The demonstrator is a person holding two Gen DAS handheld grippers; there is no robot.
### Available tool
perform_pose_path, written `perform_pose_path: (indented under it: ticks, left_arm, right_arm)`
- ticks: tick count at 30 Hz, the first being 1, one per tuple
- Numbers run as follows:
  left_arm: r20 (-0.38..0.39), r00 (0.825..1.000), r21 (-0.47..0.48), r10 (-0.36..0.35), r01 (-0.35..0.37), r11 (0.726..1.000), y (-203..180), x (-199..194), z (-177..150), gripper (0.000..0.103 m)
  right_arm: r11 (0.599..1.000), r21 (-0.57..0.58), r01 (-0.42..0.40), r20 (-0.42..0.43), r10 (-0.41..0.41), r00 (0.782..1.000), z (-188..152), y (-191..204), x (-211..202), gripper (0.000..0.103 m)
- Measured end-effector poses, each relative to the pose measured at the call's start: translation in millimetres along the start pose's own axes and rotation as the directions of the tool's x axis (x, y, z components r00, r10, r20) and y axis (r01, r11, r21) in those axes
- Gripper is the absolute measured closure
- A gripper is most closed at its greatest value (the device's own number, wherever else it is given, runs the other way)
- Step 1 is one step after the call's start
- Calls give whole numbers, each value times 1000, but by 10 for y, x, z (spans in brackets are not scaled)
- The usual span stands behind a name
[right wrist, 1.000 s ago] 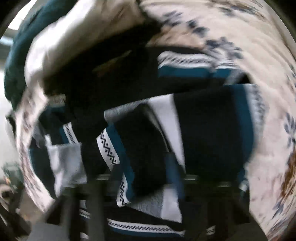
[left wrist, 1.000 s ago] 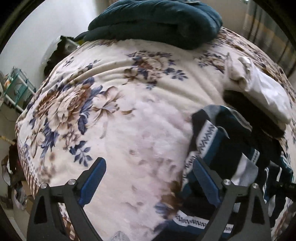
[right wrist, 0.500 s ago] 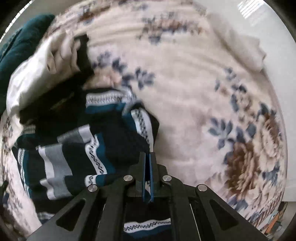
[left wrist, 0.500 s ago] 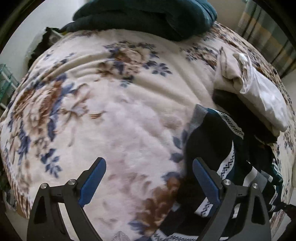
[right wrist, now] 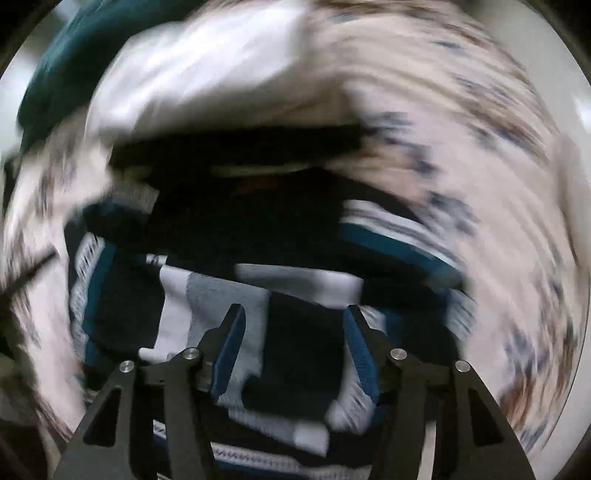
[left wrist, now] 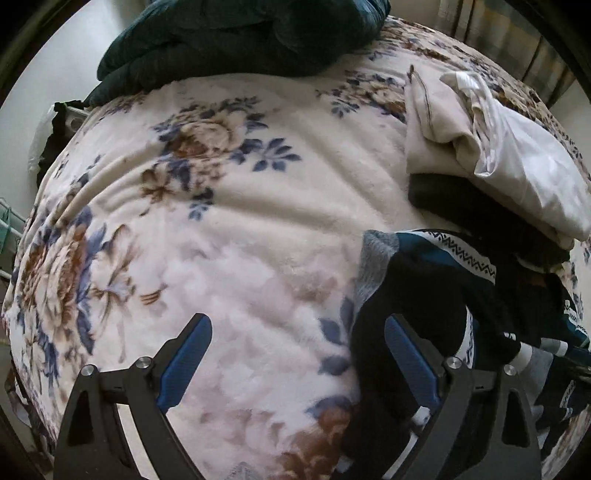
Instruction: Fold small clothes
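Hovering over bed, both claws pointing steeply down at floral blanket (left wrist: 236, 206).

Left claw (left wrist: 295, 365): jaws standing wide apart, nothing between pads. Left finger (left wrist: 184, 363) sitting over bare blanket; right finger (left wrist: 412, 363) sitting over edge of striped sweater (left wrist: 424, 295). Contact with fabric: cannot tell.

Striped sweater: lying crumpled on blanket, at right of left wrist view. Showing black, teal, grey and white bands with zigzag trim. Bunching in loose folds, not lying flat.

Right claw (right wrist: 293, 343): jaws having just been opening, now standing partly apart. Hanging directly above striped sweater (right wrist: 295, 295), grey and white bands showing in gap between pads. Pads not pressing on fabric as far as blurred view shows; right wrist view smearing heavily.

Lying beyond sweater: black garment (left wrist: 480, 214), partly tucked under white garment (left wrist: 517, 166). Cream garment (left wrist: 432, 125) lying just beside white one, touching it.

Sitting at far end of bed: dark teal bedding (left wrist: 240, 33), heaped. Showing at top right: striped curtain (left wrist: 517, 40).
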State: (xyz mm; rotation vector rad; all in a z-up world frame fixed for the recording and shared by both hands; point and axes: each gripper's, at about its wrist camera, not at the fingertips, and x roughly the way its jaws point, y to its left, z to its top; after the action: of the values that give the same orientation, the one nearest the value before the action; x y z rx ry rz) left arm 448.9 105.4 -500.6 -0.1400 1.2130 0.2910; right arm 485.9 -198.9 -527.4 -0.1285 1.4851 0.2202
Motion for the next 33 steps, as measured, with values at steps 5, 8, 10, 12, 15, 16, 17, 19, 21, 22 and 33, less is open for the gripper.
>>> perform_pose_path:
  ticks: [5,8,10,12,15,16,17,19,21,22,33]
  left_arm:
    - [-61,996,-96,-60,54,994,260,-138,-359,7]
    - [-122,982,-207,-146,119,971,389,-118,-575,8]
    - [-152,957,-301,-247,193,934,439,-56,-695,10]
    - [-145,926,-383,-348,272,883,438,16,-765,21]
    - [-134,892,-444,-432,335,831,355,180,-792,72]
    - [-143,890,-436,-433,336,835,299,249,-788,87]
    - [-149,890,-430,-431,334,838,263,274,-790,91]
    - [-145,894,-402,-423,337,851,195,304,-782,94]
    - [-155,906,-362,-394,319,876,140,311,-819,94]
    - [-157,907,-358,-390,316,879,152,316,-833,94]
    - [-160,911,-333,-380,312,890,188,403,-944,94]
  right_arm:
    - [990,-142,-11,-67,1,998,179,267,348,100]
    - [998,-49,40,-4,-40,999,255,86,229,101]
    - [999,-14,34,-47,-35,998,272,6,229,100]
    - [1000,-8,-14,-102,13,995,291,10,194,90]
    - [989,-7,-148,-45,148,988,358,99,-52,60]
    - [980,-3,-199,-36,199,979,409,149,-104,60]
    - [969,0,-248,-34,248,968,473,209,-122,60]
    - [942,-7,-337,-52,336,940,648,393,-84,60]
    - [922,-49,-385,-54,382,923,850,649,-32,60]
    - [916,-78,-393,-59,389,919,903,814,0,60]
    - [881,-215,-422,-84,414,906,1325,1719,320,99]
